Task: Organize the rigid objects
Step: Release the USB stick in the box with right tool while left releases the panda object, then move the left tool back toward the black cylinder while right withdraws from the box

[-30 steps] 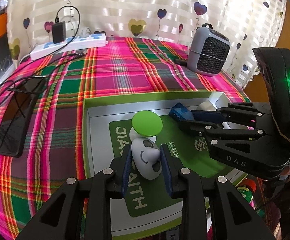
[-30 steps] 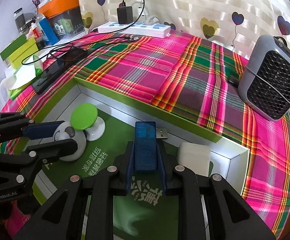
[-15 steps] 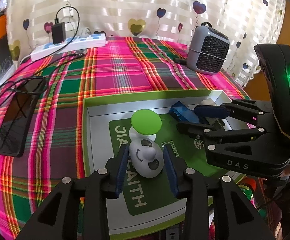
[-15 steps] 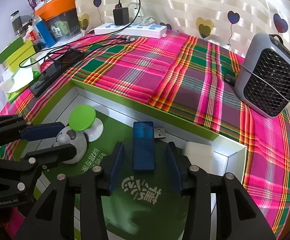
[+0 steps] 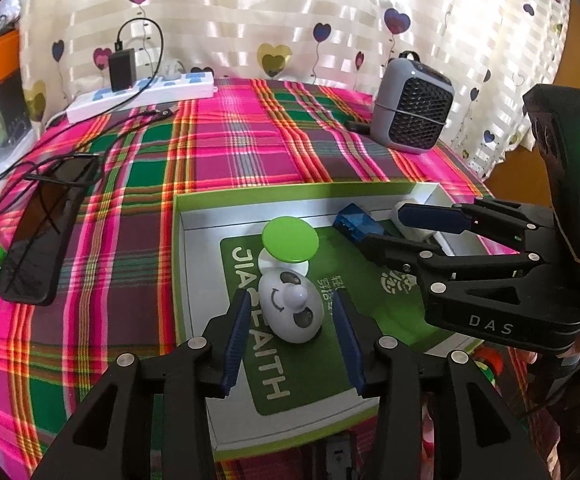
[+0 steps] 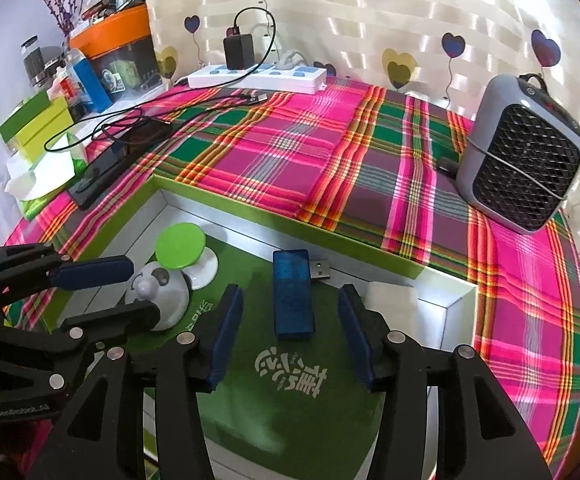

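Observation:
A green-rimmed box (image 5: 290,193) (image 6: 250,212) lies on the plaid cloth. In it rest a white panda-faced egg toy (image 5: 290,310) (image 6: 160,294), a green round disc on a white base (image 5: 290,239) (image 6: 181,246), a blue USB stick (image 6: 292,294) (image 5: 354,222) and a white block (image 6: 392,304). My left gripper (image 5: 292,300) is open, its pads on either side of the panda toy without touching. My right gripper (image 6: 290,300) is open around the USB stick, which lies flat on the box floor.
A grey mini heater (image 6: 524,164) (image 5: 410,106) stands at the back right. A power strip with a charger (image 5: 142,94) (image 6: 256,74) and cables lie at the back. A black phone (image 5: 46,236) lies left of the box. Boxes and bottles (image 6: 62,92) crowd the far left.
Both grippers have opened. The left let go of the panda toy and the right let go of the USB stick; both now rest in the box, and the grippers drew back slightly.

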`<state>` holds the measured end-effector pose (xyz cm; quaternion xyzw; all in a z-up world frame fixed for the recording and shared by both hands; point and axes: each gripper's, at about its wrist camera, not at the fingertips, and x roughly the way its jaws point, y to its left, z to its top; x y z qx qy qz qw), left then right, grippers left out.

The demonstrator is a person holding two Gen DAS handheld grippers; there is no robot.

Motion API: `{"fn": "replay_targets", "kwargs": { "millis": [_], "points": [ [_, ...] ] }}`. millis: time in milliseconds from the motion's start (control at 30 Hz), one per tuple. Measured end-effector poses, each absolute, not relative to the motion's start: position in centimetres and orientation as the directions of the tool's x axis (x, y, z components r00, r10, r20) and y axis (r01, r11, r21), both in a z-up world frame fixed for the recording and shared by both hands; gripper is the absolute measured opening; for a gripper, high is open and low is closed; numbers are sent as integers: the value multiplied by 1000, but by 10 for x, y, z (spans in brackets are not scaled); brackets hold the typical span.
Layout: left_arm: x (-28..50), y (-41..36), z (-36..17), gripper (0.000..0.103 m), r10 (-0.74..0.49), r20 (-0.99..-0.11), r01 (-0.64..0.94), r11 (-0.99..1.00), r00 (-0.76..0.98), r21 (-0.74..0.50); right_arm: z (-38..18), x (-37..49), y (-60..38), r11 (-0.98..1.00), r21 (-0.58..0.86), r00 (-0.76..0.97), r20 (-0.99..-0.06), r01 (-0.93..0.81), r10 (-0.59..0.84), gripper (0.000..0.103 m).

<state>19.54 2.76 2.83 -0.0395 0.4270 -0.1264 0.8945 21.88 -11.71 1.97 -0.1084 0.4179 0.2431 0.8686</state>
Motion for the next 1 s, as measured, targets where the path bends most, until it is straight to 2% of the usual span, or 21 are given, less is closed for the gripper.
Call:
{"fn": "replay_targets", "kwargs": {
  "millis": [633,1000],
  "points": [
    [137,38,53,41,-261,-694,176,965,671,-193,48,159,-148,898,42,634,-695,-437,341,51],
    [105,44,48,41,-277,-687,175,961,672,-216,45,117,-177,929,76,678,-661,-363,320,51]
  ]
}}
